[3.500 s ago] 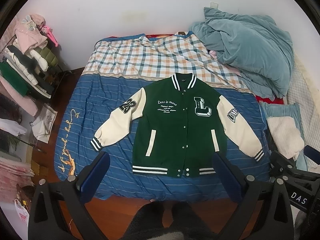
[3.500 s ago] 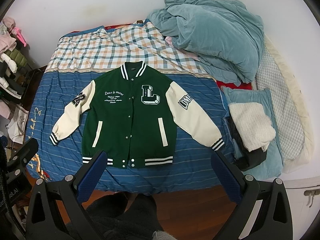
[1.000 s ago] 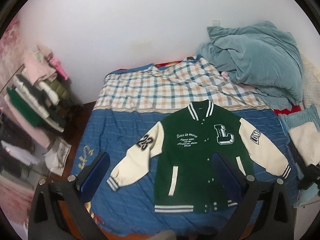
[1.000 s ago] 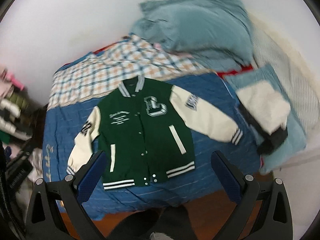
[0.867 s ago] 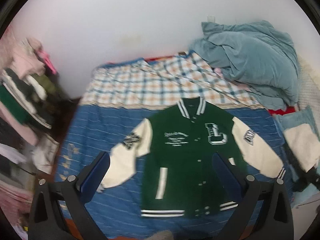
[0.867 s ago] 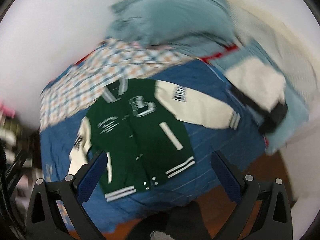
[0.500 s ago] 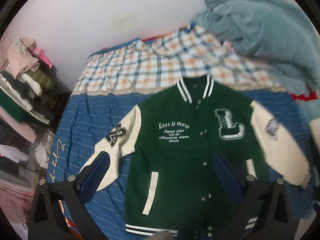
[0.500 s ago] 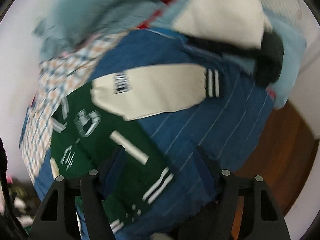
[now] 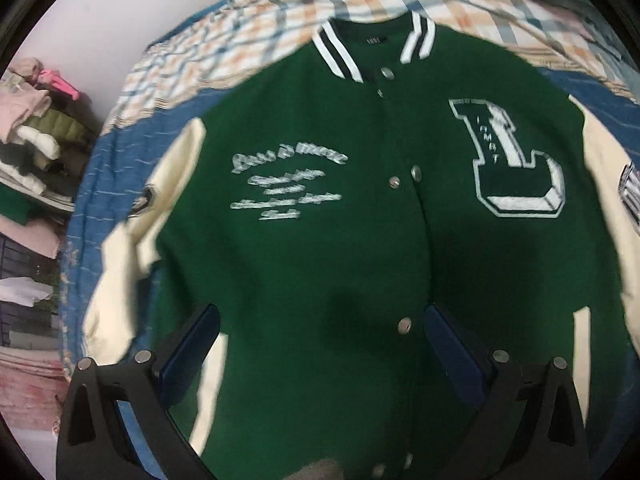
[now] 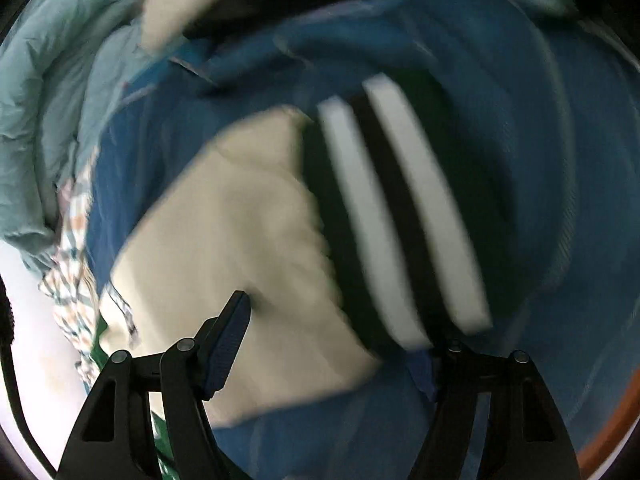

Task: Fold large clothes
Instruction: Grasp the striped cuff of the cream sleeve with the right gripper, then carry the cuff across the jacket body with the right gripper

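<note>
On the bed (image 9: 132,140), across its blue striped cover, the green varsity jacket (image 9: 320,248) lies face up and buttoned, filling most of the left wrist view. Its striped collar (image 9: 376,46) sits at the top centre of that frame, against a checked blanket (image 9: 288,8) that runs along the upper edge. A large "L" patch (image 9: 516,160) shows at the right of the chest, with blurred white lettering at the left. The cream sleeves spread out to either side of the frame. At the far left, a stack of folded clothes (image 9: 36,120) stands beside the bed.

The left gripper (image 9: 320,340) hangs low over the jacket's front, its jaws spread wide and released, with only green cloth seen between them and no pad visibly pressing on it.

In the right wrist view, heavily blurred, the jacket's cream sleeve (image 10: 240,248) runs from lower left toward the centre, ending in a dark cuff with two white stripes (image 10: 400,220). The right gripper (image 10: 340,328) straddles the sleeve just short of the cuff, its jaws part open. The left pad touches or nearly touches the cream fabric; the right fingertip is hidden behind the cuff, so a firm grip cannot be told. A teal quilt (image 10: 44,100) bunches at the upper left.
</note>
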`<state>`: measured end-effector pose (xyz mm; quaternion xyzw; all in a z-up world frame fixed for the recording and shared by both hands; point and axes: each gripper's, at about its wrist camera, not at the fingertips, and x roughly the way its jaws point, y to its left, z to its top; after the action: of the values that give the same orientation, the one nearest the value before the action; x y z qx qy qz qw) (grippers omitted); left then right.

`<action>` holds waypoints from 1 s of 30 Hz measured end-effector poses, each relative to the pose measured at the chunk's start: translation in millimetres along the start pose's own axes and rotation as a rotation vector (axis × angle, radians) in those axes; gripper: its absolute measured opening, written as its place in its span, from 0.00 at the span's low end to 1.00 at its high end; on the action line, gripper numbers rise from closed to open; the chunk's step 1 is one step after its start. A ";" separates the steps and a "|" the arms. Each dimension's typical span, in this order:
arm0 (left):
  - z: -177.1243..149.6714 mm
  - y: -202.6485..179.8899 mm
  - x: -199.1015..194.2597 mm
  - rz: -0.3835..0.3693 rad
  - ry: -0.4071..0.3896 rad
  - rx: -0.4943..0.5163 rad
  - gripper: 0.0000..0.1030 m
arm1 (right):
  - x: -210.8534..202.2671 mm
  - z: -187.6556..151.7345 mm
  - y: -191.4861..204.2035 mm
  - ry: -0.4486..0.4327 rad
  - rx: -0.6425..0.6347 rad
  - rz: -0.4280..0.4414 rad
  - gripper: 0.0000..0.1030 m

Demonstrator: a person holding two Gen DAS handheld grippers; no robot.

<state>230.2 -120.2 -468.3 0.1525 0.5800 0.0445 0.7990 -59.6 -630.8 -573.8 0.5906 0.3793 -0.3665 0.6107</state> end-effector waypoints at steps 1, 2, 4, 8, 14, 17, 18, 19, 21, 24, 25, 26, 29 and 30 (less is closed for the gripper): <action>3.0 -5.1 8.1 -0.002 0.003 0.006 1.00 | -4.1 -0.5 6.7 -0.023 0.005 0.030 0.62; 5.1 -10.4 17.5 -0.005 0.008 0.014 1.00 | -6.8 3.9 11.0 -0.060 0.009 0.073 0.42; 6.8 -18.3 35.4 -0.006 0.014 0.027 1.00 | -0.1 14.5 15.0 -0.083 0.010 0.109 0.38; 7.2 -24.6 62.5 -0.040 0.016 0.026 1.00 | 36.1 27.7 7.8 -0.059 0.043 0.139 0.46; 9.9 -16.2 73.5 -0.172 -0.044 -0.121 1.00 | 36.8 31.2 39.5 -0.075 0.010 0.145 0.16; 18.1 -10.0 78.5 -0.241 0.013 -0.160 1.00 | 5.5 32.0 63.1 -0.130 0.015 0.134 0.11; 22.0 -11.7 77.3 -0.244 0.022 -0.141 1.00 | -6.0 34.0 74.3 -0.153 0.015 0.138 0.10; 24.0 -13.0 75.7 -0.245 0.026 -0.130 1.00 | -21.5 38.7 88.8 -0.188 0.006 0.143 0.10; 28.6 -14.7 72.4 -0.246 0.041 -0.110 1.00 | -48.3 47.1 121.8 -0.241 -0.021 0.168 0.09; 34.1 -13.2 59.9 -0.232 0.036 -0.101 1.00 | -81.5 50.7 187.8 -0.310 -0.132 0.181 0.08; 36.2 -11.3 54.3 -0.203 0.030 -0.096 1.00 | -89.6 48.6 211.3 -0.318 -0.174 0.190 0.08; 38.0 -7.9 49.0 -0.187 0.023 -0.098 1.00 | -96.4 43.4 237.4 -0.320 -0.220 0.198 0.08; 41.5 13.6 33.7 -0.106 0.011 -0.135 1.00 | -102.0 8.3 314.2 -0.292 -0.348 0.235 0.08; 42.2 24.0 30.1 -0.080 0.018 -0.152 1.00 | -101.4 -10.0 338.3 -0.280 -0.392 0.249 0.08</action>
<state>282.1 -98.1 -476.8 0.0676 0.5876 0.0578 0.8043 198.1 -609.4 -333.1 0.4466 0.2792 -0.2861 0.8005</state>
